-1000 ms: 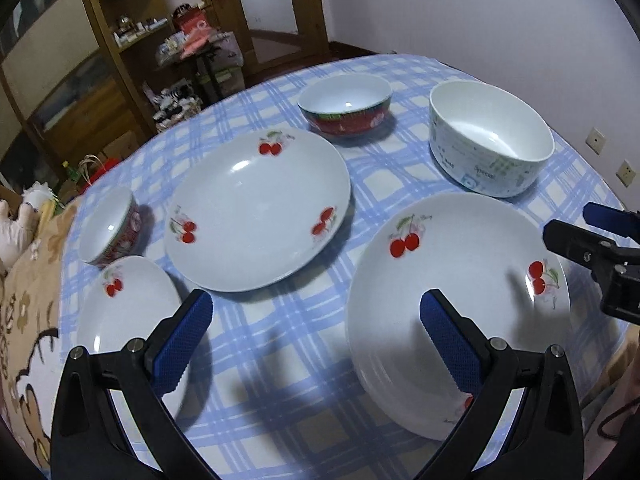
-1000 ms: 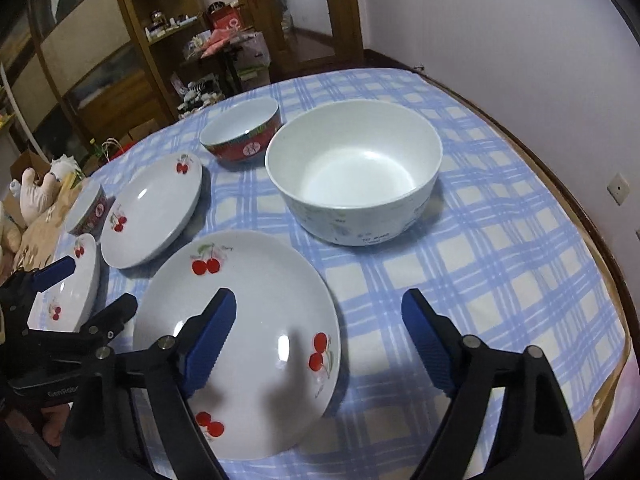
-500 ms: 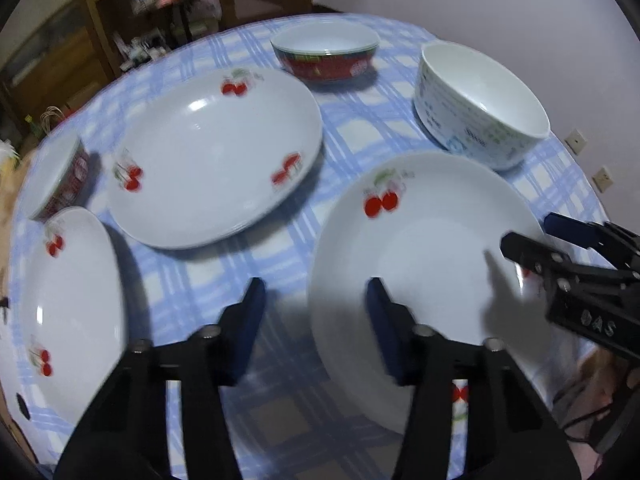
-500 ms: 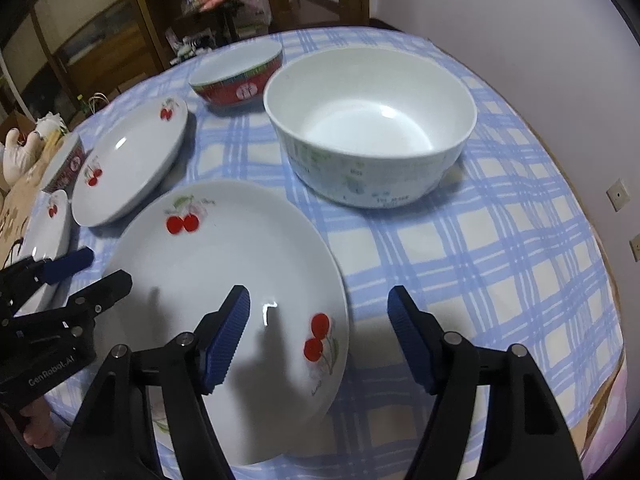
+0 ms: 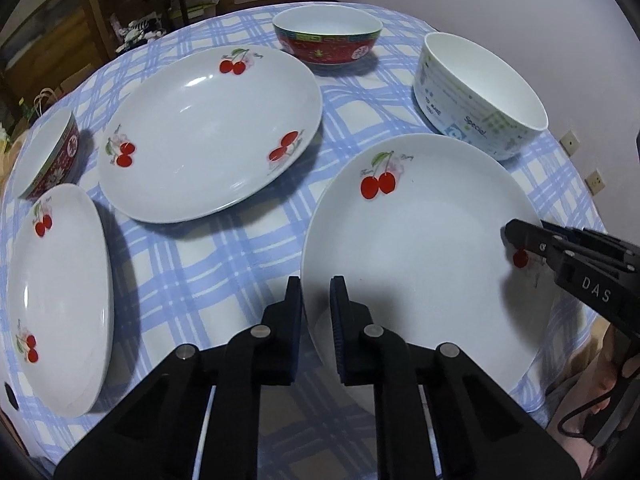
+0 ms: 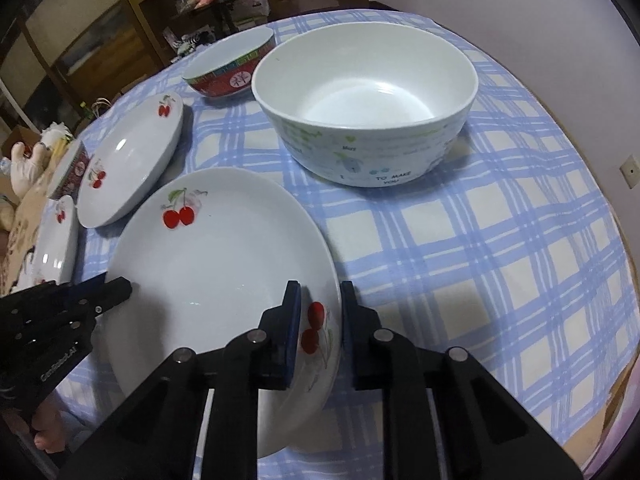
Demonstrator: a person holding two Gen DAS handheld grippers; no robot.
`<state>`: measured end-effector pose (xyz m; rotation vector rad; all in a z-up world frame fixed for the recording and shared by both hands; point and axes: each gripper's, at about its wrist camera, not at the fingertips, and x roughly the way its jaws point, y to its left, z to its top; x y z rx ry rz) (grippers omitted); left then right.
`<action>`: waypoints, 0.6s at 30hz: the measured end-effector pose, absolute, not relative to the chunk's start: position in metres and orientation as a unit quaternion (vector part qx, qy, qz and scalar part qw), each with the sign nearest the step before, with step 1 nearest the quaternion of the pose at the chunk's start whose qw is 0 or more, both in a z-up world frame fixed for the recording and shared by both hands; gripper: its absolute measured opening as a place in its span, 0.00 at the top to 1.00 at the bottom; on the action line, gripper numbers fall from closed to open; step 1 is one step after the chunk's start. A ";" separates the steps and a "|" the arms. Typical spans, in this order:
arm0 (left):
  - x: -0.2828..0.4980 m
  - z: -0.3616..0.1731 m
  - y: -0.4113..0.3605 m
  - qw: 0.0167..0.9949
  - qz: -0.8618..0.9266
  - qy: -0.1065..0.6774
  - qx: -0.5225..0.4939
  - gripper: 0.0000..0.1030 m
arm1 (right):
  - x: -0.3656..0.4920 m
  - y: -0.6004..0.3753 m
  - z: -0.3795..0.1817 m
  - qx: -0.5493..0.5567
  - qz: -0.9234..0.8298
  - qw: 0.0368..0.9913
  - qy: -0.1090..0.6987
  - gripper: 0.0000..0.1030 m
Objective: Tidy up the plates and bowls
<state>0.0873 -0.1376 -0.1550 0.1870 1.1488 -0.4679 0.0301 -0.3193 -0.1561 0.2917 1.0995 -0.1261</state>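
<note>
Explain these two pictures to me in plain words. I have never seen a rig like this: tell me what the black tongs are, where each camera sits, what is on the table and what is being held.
There is no robot here. A person holds a two-finger gripper in each hand, and each carries a fisheye camera looking along its fingers.

The left wrist view shows the left gripper closed on the near-left rim of the nearest cherry plate. The right wrist view shows the right gripper closed on that plate's opposite rim. So both hold one plate.

On the blue checked tablecloth also lie a middle cherry plate, a left cherry plate, two red patterned bowls and a large white bowl.
</note>
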 end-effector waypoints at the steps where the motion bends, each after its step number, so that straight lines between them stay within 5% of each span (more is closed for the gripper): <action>1: 0.088 -0.154 -0.136 0.810 -0.218 0.538 0.082 0.87 | 0.030 -0.318 -0.155 0.137 -0.059 0.842 0.519 0.81; 18: 0.077 -0.136 -0.110 0.814 -0.180 0.548 0.060 0.87 | 0.026 -0.304 -0.147 0.152 -0.004 0.852 0.502 0.81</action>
